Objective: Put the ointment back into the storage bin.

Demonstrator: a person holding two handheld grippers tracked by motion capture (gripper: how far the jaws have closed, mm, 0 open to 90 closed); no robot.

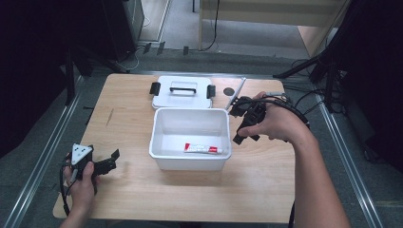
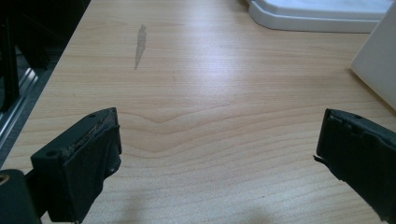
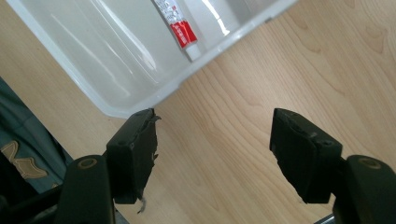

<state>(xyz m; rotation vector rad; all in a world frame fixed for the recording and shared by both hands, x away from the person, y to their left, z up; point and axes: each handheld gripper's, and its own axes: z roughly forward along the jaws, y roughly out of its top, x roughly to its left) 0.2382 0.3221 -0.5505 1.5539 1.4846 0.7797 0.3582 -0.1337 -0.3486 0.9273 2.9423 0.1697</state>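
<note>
A white plastic box (image 1: 159,142) stands open in the middle of the wooden table, with a red-and-white toothpaste tube (image 1: 203,149) lying on its floor near the front wall. Its white lid (image 1: 182,97), with a black handle and two black clasps, lies flat just behind it. My right gripper (image 1: 244,135) hovers beside the box's right wall, open and holding nothing. In the right gripper view, that gripper (image 3: 215,144) points at bare wood beside the box rim (image 3: 140,100) and the tube (image 3: 180,30). My left gripper (image 1: 113,161) rests open at the front left, also seen as (image 2: 217,149) over bare wood.
A slim white stick-like item (image 1: 236,92) lies to the right of the lid, next to a small dark round spot (image 1: 229,91). A grey smear (image 2: 140,44) marks the table's left part. Dark stands and cables surround the table, and a metal rail runs along its left side.
</note>
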